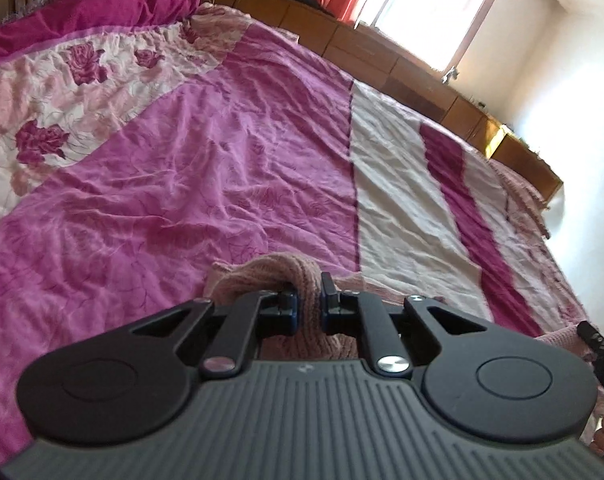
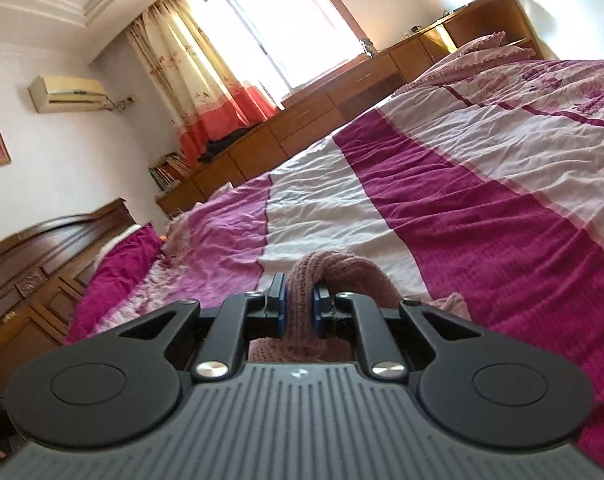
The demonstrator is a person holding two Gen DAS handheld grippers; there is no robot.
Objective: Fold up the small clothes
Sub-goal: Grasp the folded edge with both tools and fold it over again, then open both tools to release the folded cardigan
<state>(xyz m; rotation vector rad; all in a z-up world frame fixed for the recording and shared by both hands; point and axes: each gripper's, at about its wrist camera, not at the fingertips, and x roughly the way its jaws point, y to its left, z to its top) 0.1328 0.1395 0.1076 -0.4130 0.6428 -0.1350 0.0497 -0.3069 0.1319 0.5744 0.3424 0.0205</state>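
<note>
While both corners hang pinched, keep them level and taut. Left hand-held gripper [image 1: 310,304] and right hand-held gripper [image 2: 297,310] each clamped on the pink knit garment [image 1: 302,276], lifted over the near edge of the bed [image 1: 221,168]. Lay flat before folding, judging by the bunched knit.

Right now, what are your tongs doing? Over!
Left tongs shut on pink knitted garment. Right tongs shut on it too. Garment bunched above pink and white quilted bedspread. Nothing in the way.
</note>
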